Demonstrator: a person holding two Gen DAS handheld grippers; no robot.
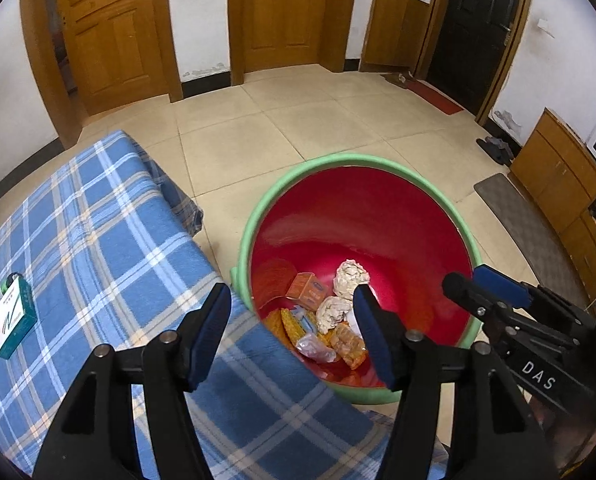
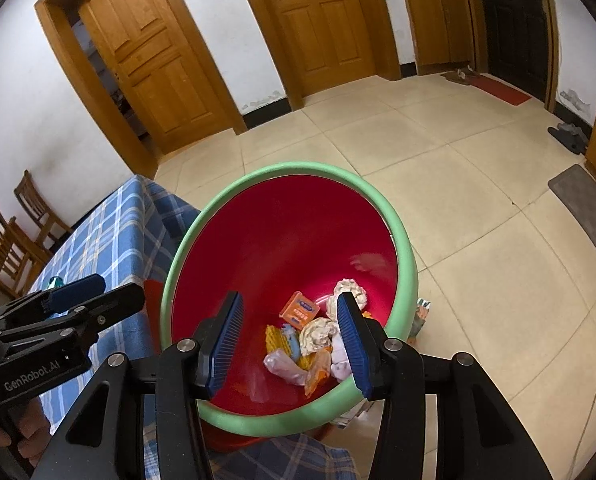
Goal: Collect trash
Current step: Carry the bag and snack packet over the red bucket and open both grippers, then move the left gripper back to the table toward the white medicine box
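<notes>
A red bin with a green rim (image 1: 354, 158) (image 2: 298, 168) stands on the floor beside a table under a blue plaid cloth (image 1: 97, 240) (image 2: 113, 232). Inside lie crumpled paper balls (image 1: 352, 278) (image 2: 350, 290), an orange box (image 1: 308, 290) (image 2: 299, 309), yellow packaging and clear plastic wrap. My left gripper (image 1: 291, 336) hangs open over the table edge and bin, with nothing between its jaws. My right gripper (image 2: 289, 344) is open above the bin and also empty. Each shows in the other's view: the right gripper (image 1: 472, 276), the left gripper (image 2: 117, 288). A green-and-white box (image 1: 11, 322) lies on the cloth.
Tiled floor stretches beyond the bin to wooden doors and a dark door. A wooden cabinet (image 1: 558, 176) and a grey mat (image 1: 518, 216) line the right wall, with slippers (image 1: 496, 148) nearby. Wooden chairs (image 2: 9, 240) stand behind the table. A coloured packet (image 2: 420, 316) lies by the bin.
</notes>
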